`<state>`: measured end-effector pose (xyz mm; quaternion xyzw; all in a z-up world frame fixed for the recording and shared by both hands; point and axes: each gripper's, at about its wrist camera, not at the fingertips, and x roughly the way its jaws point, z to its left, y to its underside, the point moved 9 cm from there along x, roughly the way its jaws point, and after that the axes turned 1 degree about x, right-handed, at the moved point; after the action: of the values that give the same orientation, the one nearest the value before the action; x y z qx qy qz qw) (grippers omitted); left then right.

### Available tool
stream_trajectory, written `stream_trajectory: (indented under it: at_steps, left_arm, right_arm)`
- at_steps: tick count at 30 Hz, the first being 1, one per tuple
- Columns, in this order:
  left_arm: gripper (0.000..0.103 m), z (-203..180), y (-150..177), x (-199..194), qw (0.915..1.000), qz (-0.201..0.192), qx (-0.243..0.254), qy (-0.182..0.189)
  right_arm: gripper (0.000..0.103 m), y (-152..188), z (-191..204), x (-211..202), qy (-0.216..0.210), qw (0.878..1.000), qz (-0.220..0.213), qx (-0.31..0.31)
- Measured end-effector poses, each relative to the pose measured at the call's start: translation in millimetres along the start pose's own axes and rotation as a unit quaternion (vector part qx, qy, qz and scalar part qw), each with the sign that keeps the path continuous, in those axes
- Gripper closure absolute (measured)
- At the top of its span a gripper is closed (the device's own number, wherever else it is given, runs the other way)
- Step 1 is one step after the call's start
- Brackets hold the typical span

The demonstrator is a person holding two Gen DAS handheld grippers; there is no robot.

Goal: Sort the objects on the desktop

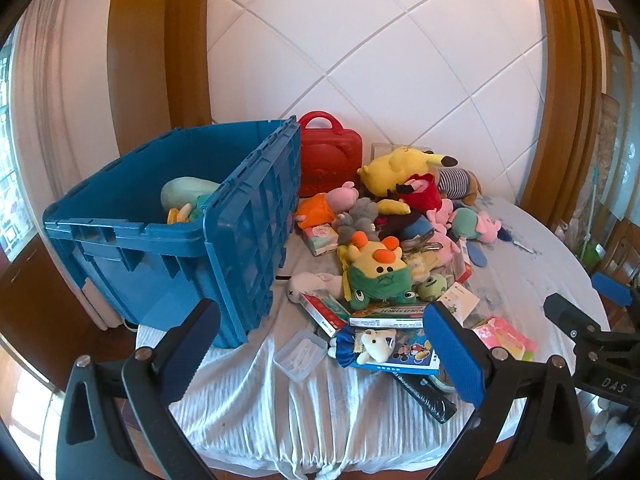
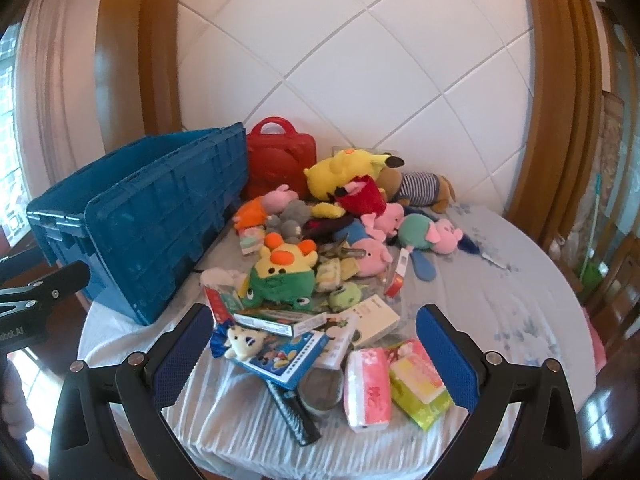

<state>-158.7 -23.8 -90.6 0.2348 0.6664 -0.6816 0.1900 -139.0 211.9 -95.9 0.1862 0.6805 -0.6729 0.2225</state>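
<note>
round table (image 2: pixel 520 288), white cloth | blue crate (image 1: pixel 168 240) at left, toy pile just right of it | tiled wall (image 1: pixel 400 60) behind crate | left gripper (image 1: pixel 316 352), right gripper (image 2: pixel 316 356) spread, empty

The right gripper (image 2: pixel 316 354) hangs wide apart above a pink tissue pack (image 2: pixel 367 388) (lying flat), well apart from the big blue plastic crate (image 2: pixel 160 216), plush toys heaped beside that crate.

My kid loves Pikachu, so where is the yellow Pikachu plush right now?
In both views the Pikachu plush lies atop the back of the toy pile, right of the red case, beside the striped plush dog.
</note>
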Motion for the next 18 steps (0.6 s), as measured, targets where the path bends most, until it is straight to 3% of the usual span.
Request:
stream_trajectory:
  at_steps: [18]
  left_arm:
    - [0.000,6.8,-0.1,2.4,1.0000,-0.001,-0.004,0.003]
  right_arm:
    - [0.000,-2.9,1.6,4.4,-0.001,1.000,0.005,-0.006]
